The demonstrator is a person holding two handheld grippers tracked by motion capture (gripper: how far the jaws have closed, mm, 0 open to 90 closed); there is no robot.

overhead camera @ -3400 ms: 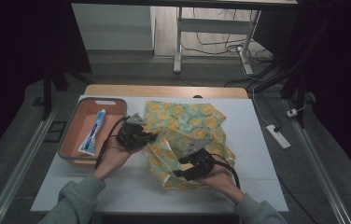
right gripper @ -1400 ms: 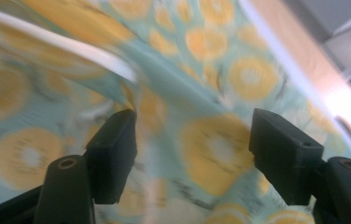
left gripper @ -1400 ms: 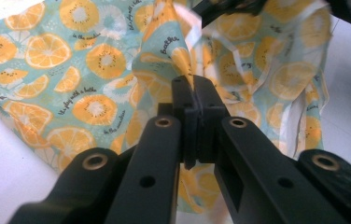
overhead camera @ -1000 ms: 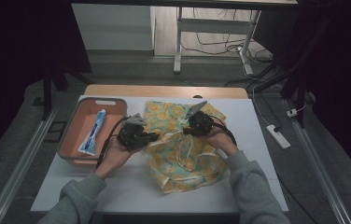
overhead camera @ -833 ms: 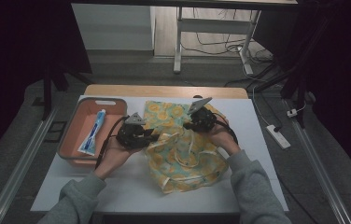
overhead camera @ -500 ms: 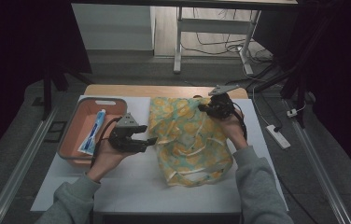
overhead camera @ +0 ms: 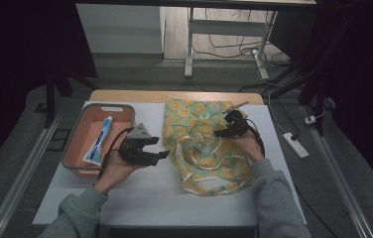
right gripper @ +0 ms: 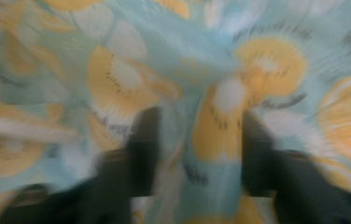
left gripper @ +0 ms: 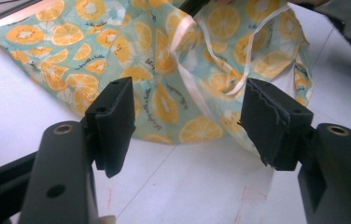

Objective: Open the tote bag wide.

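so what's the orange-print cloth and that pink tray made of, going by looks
The orange-print cloth looks like thin woven fabric, matte: it drapes in soft folds and has pale sewn tape trim, clear in the left gripper view. The pink tray looks like moulded plastic, smooth with a slight sheen, given its rounded rim and handle slot, though the view leaves that open.

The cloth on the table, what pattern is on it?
Orange citrus slices on pale teal, with cream straps; the cloth shows best in the left gripper view.

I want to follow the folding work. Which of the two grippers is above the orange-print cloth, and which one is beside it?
The right gripper is above the orange-print cloth, near its far right part. The left gripper is beside the cloth's left edge, over the white table, jaws open.
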